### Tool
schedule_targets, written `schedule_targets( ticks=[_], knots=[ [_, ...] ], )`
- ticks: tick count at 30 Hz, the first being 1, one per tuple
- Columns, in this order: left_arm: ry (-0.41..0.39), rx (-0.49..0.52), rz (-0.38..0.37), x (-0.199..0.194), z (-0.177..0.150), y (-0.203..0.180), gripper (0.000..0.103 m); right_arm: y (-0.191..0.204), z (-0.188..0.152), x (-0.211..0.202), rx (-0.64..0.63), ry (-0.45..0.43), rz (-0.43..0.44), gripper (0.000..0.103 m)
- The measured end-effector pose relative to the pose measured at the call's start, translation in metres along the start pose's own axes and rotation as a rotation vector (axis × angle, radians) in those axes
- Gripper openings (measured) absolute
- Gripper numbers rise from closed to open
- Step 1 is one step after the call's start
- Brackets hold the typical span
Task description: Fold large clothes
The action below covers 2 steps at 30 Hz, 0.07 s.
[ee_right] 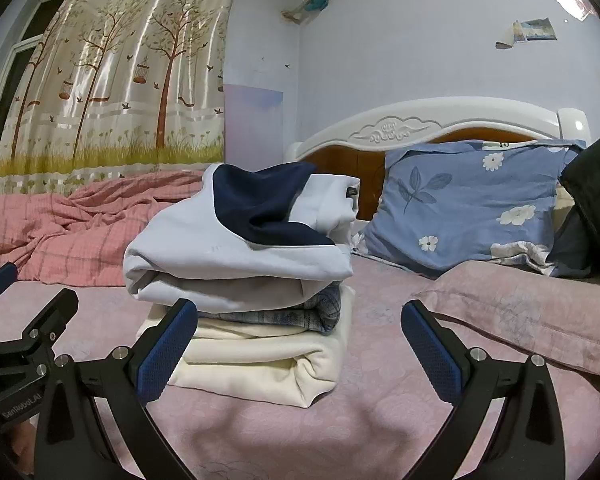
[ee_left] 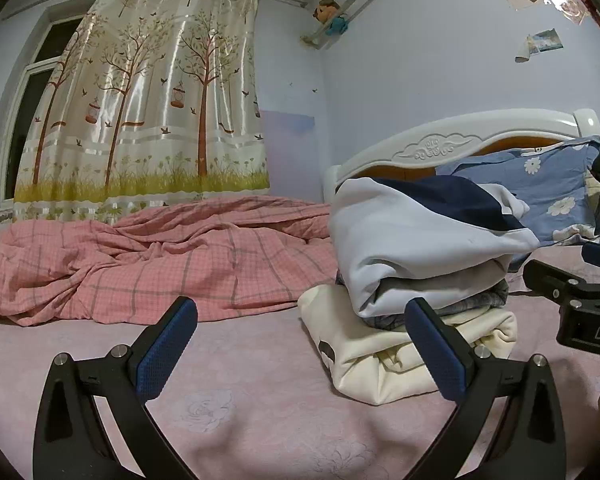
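Both tools, left tool (ee_left: 300, 344) and right tool (ee_right: 298, 346), are released and empty. Folded stack (ee_right: 244, 280) rests on the bed (ee_right: 340, 412), near centre. Fabric is likely soft, light and slumping; grip doubled edges.

A stack of folded clothes sits on the bed. On top lies a white top with a navy panel (ee_right: 236, 236), folded and bulging, leaning a little. Under it a thin grey checked garment (ee_right: 320, 312) shows at the right edge. At the bottom rests a cream piece (ee_right: 260, 364), folded flat.
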State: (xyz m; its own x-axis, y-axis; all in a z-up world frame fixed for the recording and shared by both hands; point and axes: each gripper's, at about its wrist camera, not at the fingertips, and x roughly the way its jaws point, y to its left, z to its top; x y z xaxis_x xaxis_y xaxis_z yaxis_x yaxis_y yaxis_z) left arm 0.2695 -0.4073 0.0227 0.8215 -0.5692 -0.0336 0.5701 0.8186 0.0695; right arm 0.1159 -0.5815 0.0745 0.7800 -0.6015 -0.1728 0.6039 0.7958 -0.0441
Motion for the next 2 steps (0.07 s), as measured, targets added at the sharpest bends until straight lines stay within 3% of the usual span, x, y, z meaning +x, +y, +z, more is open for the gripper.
schedule_targets(
  ticks=[2],
  knots=[
    [-0.001, 0.003, 0.002, 0.0004, 0.0006, -0.0006, 0.103, -0.0009, -0.0005, 0.0000, 0.004, 0.002, 0.000, 0.103]
  ],
)
